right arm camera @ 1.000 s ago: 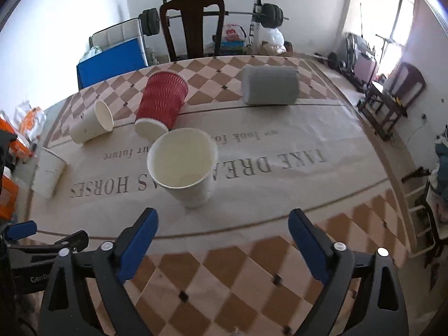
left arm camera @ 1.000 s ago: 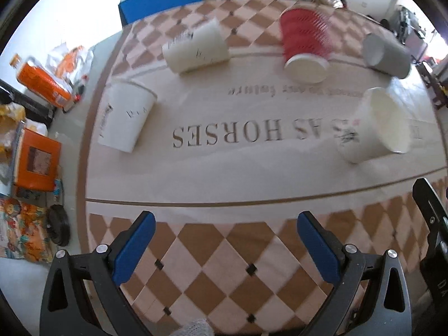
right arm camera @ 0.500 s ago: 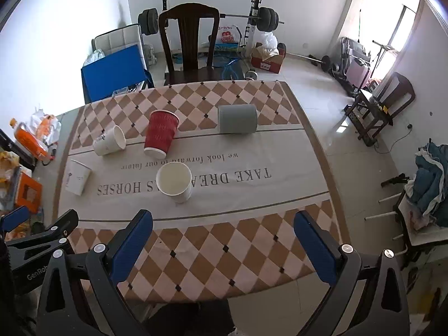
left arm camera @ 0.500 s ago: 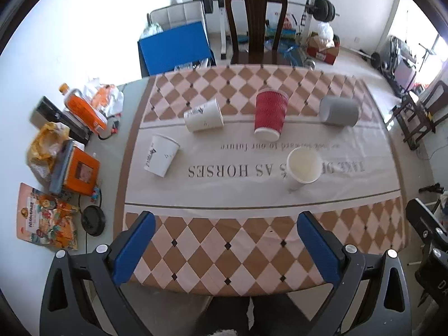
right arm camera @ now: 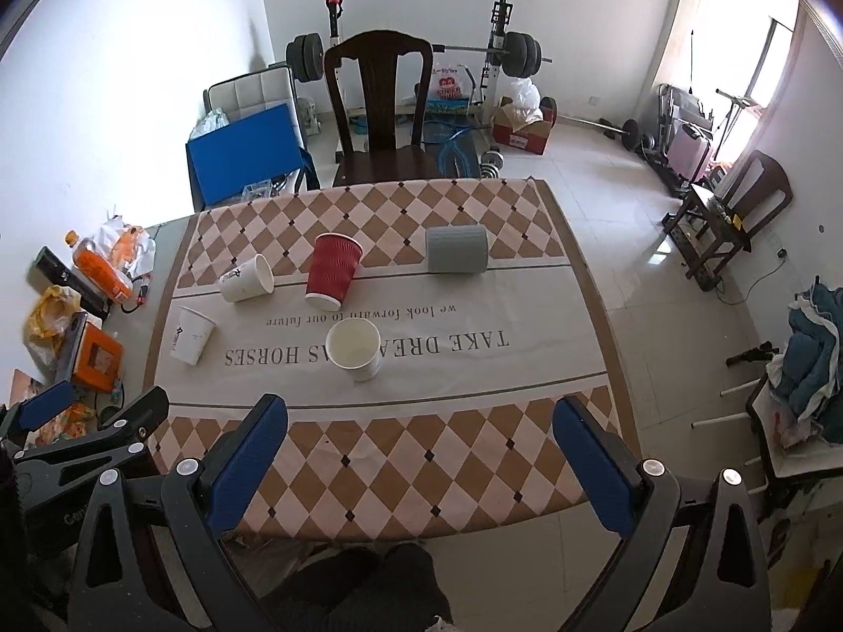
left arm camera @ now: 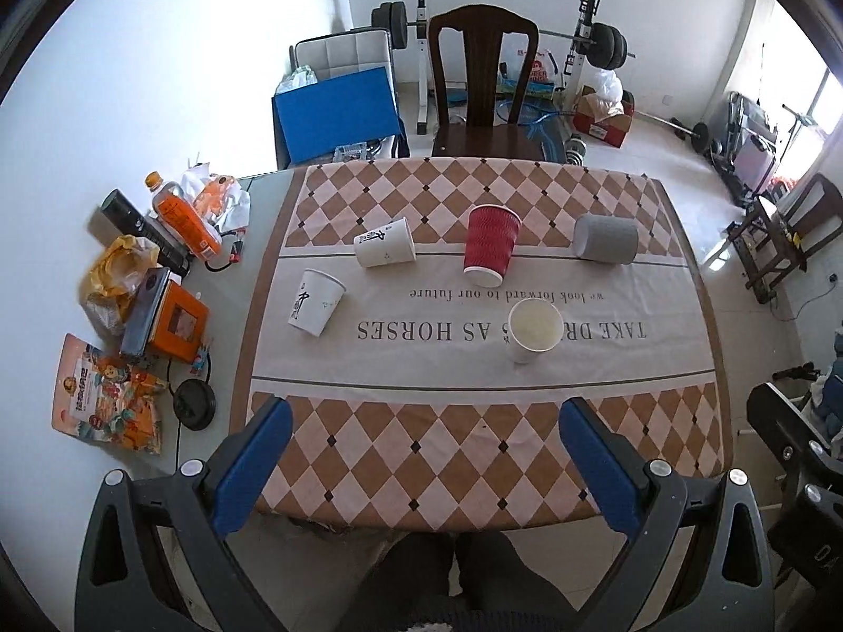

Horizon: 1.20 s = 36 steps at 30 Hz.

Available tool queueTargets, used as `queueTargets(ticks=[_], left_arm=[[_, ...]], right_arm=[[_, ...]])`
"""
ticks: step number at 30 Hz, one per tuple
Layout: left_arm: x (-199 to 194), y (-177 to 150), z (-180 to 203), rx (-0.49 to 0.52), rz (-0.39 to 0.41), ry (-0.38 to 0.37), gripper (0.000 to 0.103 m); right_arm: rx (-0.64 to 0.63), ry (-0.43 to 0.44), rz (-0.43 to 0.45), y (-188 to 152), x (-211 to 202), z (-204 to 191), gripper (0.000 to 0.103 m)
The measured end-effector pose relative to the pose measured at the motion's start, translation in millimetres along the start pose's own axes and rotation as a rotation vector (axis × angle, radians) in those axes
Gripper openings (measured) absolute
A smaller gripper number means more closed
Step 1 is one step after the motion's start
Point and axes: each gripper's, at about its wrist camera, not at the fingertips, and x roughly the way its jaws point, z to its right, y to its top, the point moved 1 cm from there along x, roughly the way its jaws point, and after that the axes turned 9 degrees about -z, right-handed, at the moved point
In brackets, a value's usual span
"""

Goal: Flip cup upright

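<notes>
Table [left arm camera: 474, 453]: we see a checkered cloth covering it.
Left gripper [left arm camera: 421, 453]: our jaws spread wide, holding nothing.
Right gripper [right arm camera: 421, 453]: likewise wide and unloaded.
White cup [left arm camera: 533, 329] [right arm camera: 355, 347]: upright mid-table, well beyond both grippers.

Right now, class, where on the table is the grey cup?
In both wrist views the grey cup lies on its side at the table's far right, by the checkered border, right of the red cup and beyond the upright white cup.
</notes>
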Motion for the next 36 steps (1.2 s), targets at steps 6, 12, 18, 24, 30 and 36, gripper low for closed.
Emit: queueTargets(ticks=[6,12,18,24,30,36], left_arm=[[-15,-7,-3,-0.014,0.021,0.005,0.103],[-26,-12,-7,-0.033,0.043,0.006,0.103],[-33,-14,-11,-0.04,0.054,0.022,0.103],[-35,-14,-12,-0.046,0.062,0.028,0.103],[-41,-11,-12,-0.046,0.08,0.043,0.103],[-43,-8,-13,-0.051,0.089,0.041,0.103]], right_arm=[[0.004,-0.004,0.013,-6,-14,5,0.102],[0.007,0.001,0.014,-7,-17,7,0.102],[0.006,0.001,0.025,-11,-26,5,0.102],[0.0,0.004,0.032,-5,-27,1,0.102],[-0.005,0.009,0.035,-3,-27,-1,0.102],[-0.004,0.009,0.036,-2,-26,-2,0.102]])
